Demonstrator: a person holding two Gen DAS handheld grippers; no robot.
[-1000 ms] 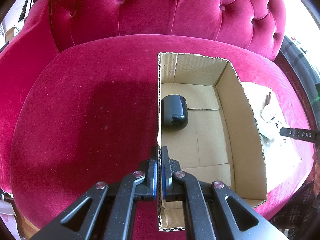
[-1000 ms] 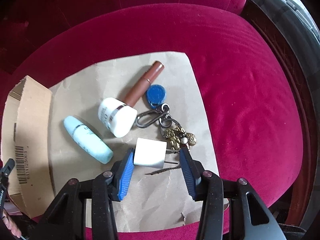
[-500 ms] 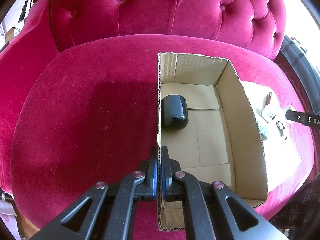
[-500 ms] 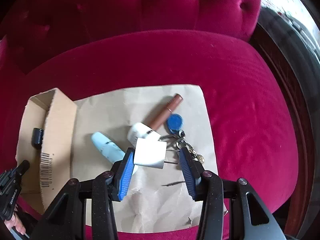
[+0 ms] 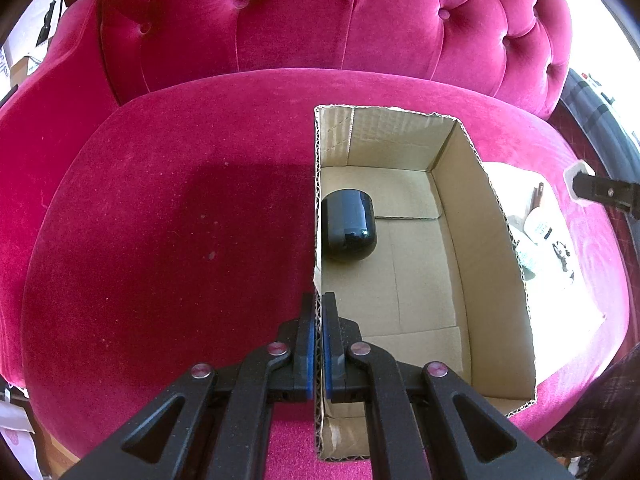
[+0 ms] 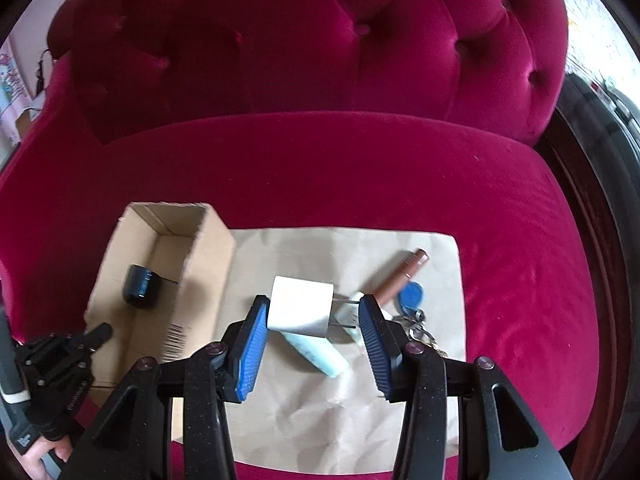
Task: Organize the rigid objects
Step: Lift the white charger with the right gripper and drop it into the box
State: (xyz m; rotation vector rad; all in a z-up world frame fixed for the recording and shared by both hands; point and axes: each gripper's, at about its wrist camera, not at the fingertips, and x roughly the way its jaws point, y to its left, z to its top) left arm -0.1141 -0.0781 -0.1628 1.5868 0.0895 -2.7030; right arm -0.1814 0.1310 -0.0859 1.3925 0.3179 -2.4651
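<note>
Now the left gripper [image 5: 319, 322] is closed tightly on the near part of the left wall of the cardboard box [image 5: 472, 240], with one blue pad on each side of the thin wall. This open box stands on the seat of a crimson velvet armchair [image 5: 160, 220], and inside it, close to the left wall, lies a glossy black rounded object [image 5: 348, 225]; what it is exactly I cannot tell. The right gripper [image 6: 312, 320] holds a white plug adapter [image 6: 301, 308] above the brown paper sheet [image 6: 320, 412] that lies on the seat just beside the box. Its left pad presses on the white body, and the two metal prongs [image 6: 346, 312] point to the right pad, so the jaws stand at a middle width around the adapter. On the paper under and behind the adapter lie a pale blue tube [image 6: 320, 354], a brown cosmetic tube [image 6: 402, 280], a blue key fob [image 6: 410, 296] with a bunch of metal rings, and a white jar, which is mostly hidden behind the right finger. At the lower left corner of the right wrist view a hand [image 6: 38, 454] grips the handle of the left gripper.
</note>
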